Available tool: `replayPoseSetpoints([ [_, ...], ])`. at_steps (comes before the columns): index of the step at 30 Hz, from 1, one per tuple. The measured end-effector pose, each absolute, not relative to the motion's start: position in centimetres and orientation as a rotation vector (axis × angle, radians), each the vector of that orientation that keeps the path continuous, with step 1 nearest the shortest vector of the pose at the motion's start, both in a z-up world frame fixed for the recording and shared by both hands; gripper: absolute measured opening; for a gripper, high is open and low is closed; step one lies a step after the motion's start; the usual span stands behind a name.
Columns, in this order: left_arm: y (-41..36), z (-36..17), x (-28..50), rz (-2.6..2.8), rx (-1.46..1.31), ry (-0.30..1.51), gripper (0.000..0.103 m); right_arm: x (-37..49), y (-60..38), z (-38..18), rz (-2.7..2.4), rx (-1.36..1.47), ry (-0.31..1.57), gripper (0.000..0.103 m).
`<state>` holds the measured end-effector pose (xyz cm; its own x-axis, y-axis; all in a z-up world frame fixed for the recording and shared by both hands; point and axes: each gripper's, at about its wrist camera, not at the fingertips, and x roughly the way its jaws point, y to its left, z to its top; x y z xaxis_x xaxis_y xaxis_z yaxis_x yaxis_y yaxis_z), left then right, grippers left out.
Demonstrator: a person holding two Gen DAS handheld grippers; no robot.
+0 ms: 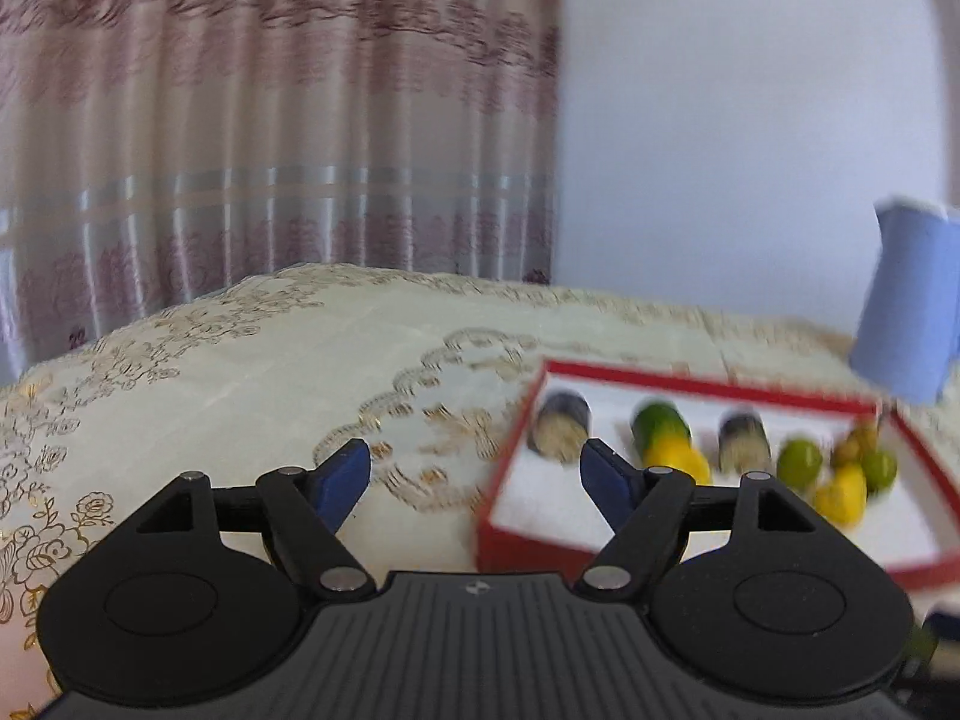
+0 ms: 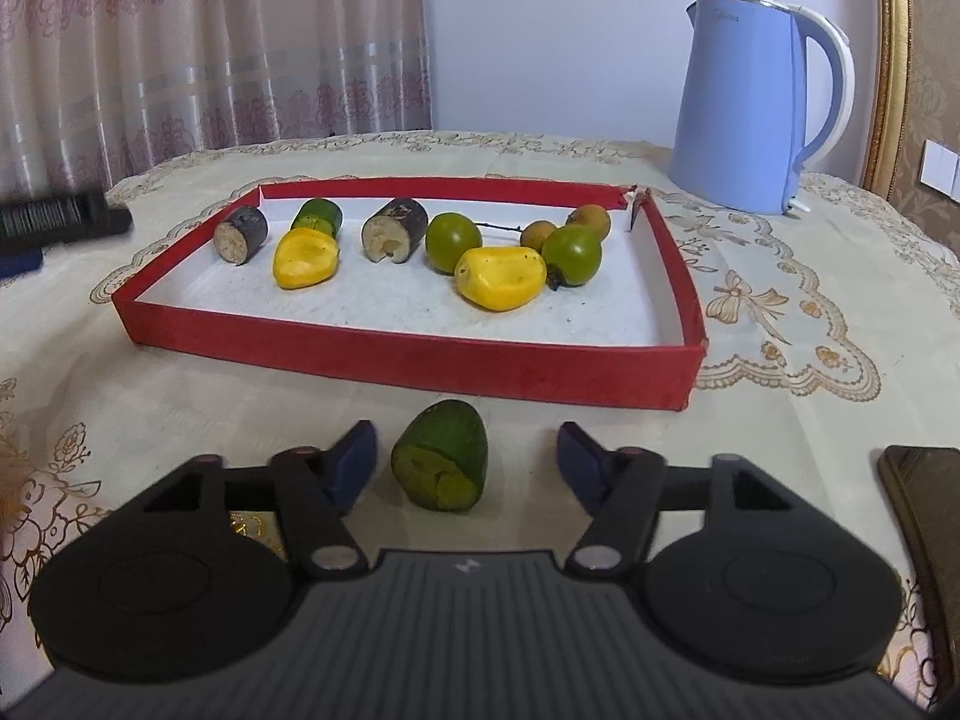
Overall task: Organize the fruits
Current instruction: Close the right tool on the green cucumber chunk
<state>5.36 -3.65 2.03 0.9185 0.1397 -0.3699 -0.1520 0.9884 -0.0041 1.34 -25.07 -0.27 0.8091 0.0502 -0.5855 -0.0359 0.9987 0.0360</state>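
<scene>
A red tray (image 2: 420, 363) with a white floor holds two dark cut cylinders (image 2: 240, 234), a green piece (image 2: 318, 216), two yellow pieces (image 2: 501, 277), two round green fruits (image 2: 451, 240) and small brown fruits (image 2: 589, 221). In front of the tray a green cut fruit piece (image 2: 441, 456) lies on the tablecloth. It sits between the fingers of my right gripper (image 2: 465, 444), with a gap on both sides. My left gripper (image 1: 474, 462) is open and empty over the cloth, at the left end of the tray (image 1: 690, 381), which looks blurred there.
A blue kettle (image 2: 744, 114) stands behind the tray's right corner. A dark flat object (image 2: 924, 516) lies at the right edge. Black ribbed housing (image 2: 60, 219) shows at the far left. A curtain hangs behind the table's rounded edge.
</scene>
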Motion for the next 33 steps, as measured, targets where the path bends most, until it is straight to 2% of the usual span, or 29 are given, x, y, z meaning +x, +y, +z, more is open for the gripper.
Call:
replayPoseSetpoints([
  [2, -4.3, 1.6, 5.6, 0.137, 0.003, 0.393, 0.077, 1.3, -25.2, -0.3, 0.043, 0.025, 0.625, 0.054],
  [5, -4.2, 1.5, 5.7, 0.132, 0.0, 0.398, 0.083, 1.2, -25.3, -0.3, 0.044, 0.03, 0.623, 0.054],
  [11, -3.9, 1.0, 6.0, 0.136, -0.012, 0.433, 0.083, 1.0, -25.2, -0.2, 0.039, 0.021, 0.616, 0.052],
  [14, -4.0, 0.8, 6.1, 0.139, 0.0, 0.443, 0.083, 0.9, -24.9, -0.2, 0.042, 0.001, 0.616, 0.046],
  [18, -4.2, 0.7, 6.2, 0.133, 0.014, 0.453, 0.083, 0.8, -24.6, -0.2, 0.047, -0.014, 0.619, 0.031],
  [20, -4.3, 0.6, 6.2, 0.13, 0.019, 0.459, 0.083, 0.7, -24.6, -0.2, 0.046, -0.013, 0.62, 0.028],
  [25, -4.4, 0.5, 6.3, 0.129, 0.024, 0.468, 0.087, 0.8, -24.7, -0.2, 0.05, -0.011, 0.619, 0.028],
  [33, -4.2, 0.6, 6.5, 0.129, 0.022, 0.472, 0.088, 0.6, -24.8, -0.1, 0.054, -0.007, 0.616, 0.028],
])
